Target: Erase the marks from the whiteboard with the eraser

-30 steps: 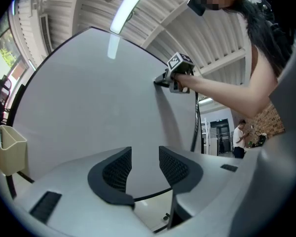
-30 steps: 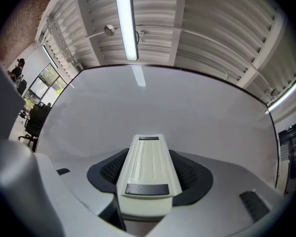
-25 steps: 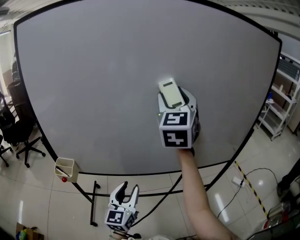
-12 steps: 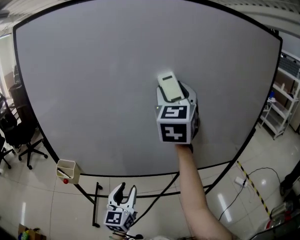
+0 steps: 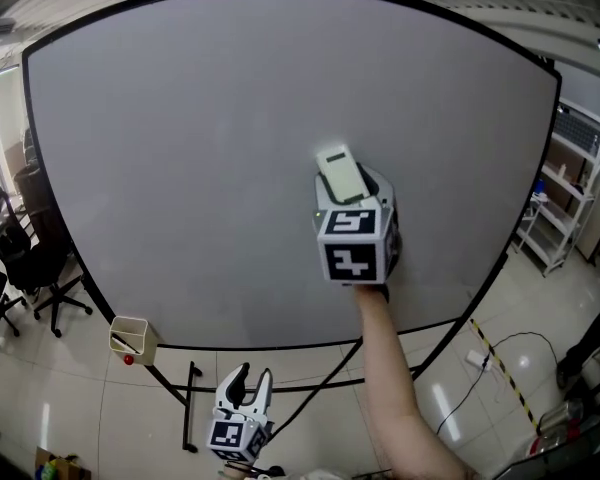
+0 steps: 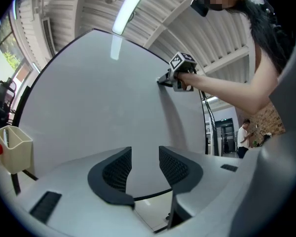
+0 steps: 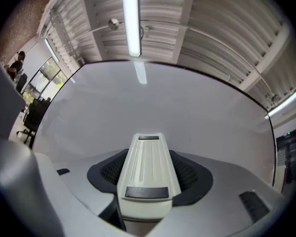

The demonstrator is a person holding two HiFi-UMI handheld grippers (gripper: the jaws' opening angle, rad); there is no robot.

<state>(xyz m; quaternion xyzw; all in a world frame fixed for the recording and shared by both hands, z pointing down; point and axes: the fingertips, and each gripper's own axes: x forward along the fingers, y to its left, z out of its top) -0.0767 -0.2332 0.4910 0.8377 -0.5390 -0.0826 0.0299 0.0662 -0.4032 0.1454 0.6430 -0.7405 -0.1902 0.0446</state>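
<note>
Right claw [image 5: 350, 198] is clenched on the eraser [image 5: 340, 176], which rests against the whiteboard [image 5: 180, 148]. Left claw [image 6: 141, 164] is released, its jaws partly apart and empty.

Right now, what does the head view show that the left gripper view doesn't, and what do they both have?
Only the head view: the pale eraser clamped in the right tool, a shelving rack at the right, and striped tape on the floor. Only the left gripper view: the long light tube above the board and a person standing far off. Both: the whiteboard, with no marks visible, the beige bin at its lower corner, the right tool up at the board, and the left tool, open and empty.
</note>
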